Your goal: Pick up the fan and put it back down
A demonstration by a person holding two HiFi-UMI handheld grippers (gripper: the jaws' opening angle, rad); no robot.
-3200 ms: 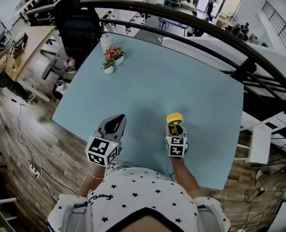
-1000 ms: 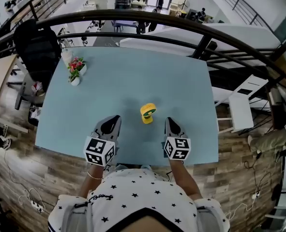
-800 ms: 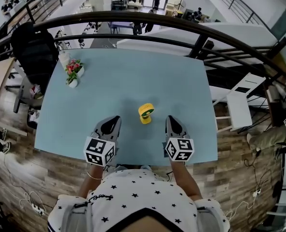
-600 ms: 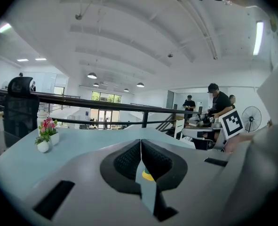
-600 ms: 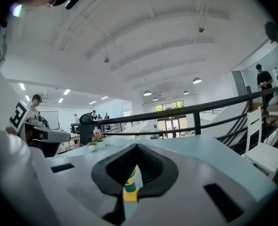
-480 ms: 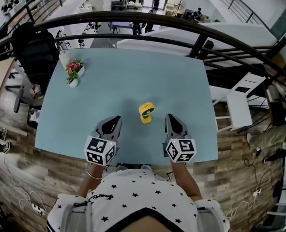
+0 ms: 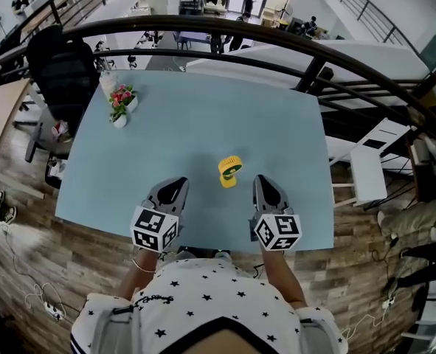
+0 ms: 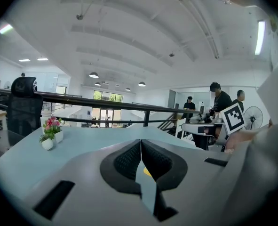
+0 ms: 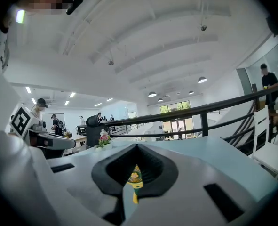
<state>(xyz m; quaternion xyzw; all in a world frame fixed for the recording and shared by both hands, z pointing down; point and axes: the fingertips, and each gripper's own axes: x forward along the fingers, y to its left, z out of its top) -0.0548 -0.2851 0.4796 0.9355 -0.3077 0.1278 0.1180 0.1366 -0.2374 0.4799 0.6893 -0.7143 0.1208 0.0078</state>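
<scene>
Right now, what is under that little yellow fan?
Only the pale blue table: the fan stands on it. The patch beneath its base is covered, so nothing more can be seen there.

Fan masked by each tool's own body; far details too small to read.
In the left gripper view the left tool (image 8: 141,144) covers nearly all of the fan (image 8: 147,173), leaving one yellow sliver in the slit under its meeting jaws. In the right gripper view the right tool (image 9: 136,150) lets through only a narrow slice of the fan, its sides and foot hidden. In the head view the fan is too small to show blades or switch. There the marker cubes (image 7: 155,228) cover the hands and, with the tools, parts of the near edge of the surface (image 7: 203,120). The potted flowers (image 7: 119,105) are too small to tell their kind.
</scene>
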